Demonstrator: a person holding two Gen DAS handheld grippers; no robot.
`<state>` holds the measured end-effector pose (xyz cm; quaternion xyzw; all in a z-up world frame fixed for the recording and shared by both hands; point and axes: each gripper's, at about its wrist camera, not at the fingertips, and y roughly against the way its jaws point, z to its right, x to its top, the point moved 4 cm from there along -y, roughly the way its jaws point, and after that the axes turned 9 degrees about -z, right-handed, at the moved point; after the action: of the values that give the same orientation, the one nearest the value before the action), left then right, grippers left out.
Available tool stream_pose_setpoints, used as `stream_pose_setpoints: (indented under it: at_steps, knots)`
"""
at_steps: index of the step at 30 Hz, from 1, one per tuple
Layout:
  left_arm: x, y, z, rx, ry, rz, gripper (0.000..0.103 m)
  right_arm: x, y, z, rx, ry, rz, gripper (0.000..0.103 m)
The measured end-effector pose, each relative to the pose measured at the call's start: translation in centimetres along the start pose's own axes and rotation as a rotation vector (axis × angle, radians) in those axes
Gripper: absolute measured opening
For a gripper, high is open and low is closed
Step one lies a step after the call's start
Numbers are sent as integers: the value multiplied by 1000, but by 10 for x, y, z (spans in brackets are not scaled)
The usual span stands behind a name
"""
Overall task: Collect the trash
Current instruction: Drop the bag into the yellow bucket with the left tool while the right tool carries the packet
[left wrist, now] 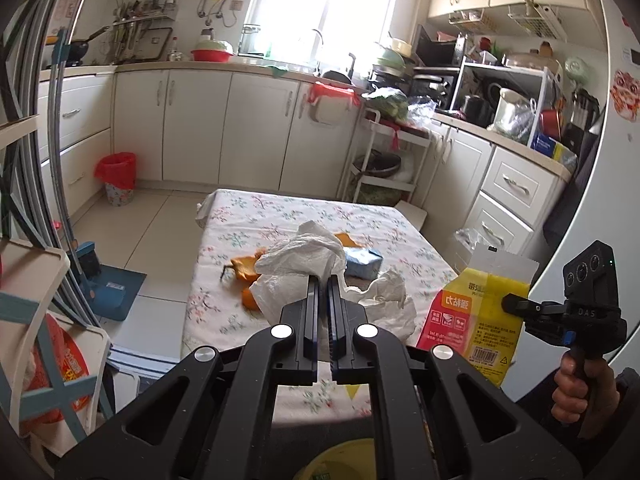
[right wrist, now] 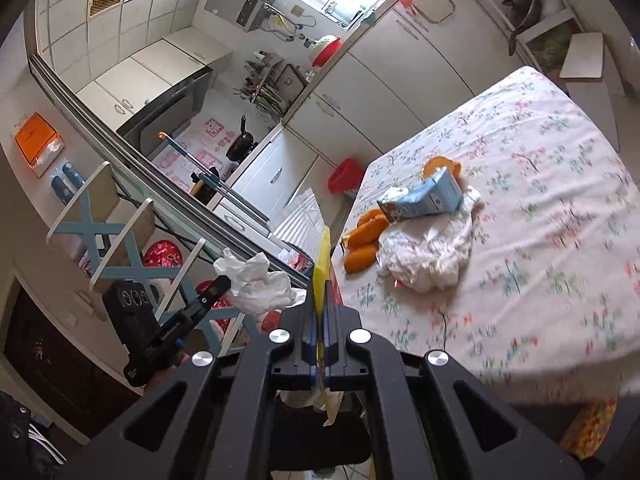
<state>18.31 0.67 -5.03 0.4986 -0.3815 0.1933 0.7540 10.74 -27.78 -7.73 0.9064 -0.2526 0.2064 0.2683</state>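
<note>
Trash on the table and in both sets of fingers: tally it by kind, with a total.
White crumpled wrappers: 2, one held, one lying
Blue carton: 1
Yellow packet: 1, held
Orange peel clumps: 2, single pieces too overlapped to count
Total: 6

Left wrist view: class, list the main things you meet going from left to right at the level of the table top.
Blue dustpan → orange peel → white tissue held in the left hand-held gripper → yellow packet → right hand-held gripper
</note>
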Motion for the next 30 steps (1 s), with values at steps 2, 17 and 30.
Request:
stream_pose_setpoints:
  at_steps: [2, 17, 30]
  knots:
    - [-5, 2, 8, 1, -7, -6, 4, -10, 3, 1, 3, -5, -7, 3]
    - [-62, 17, 52, 6, -47, -102, 4, -82, 17, 3, -29, -50, -95, 3]
    - [-112, 25, 60, 15, -41, -185, 4, -121, 0, 12, -145, -62, -214, 3]
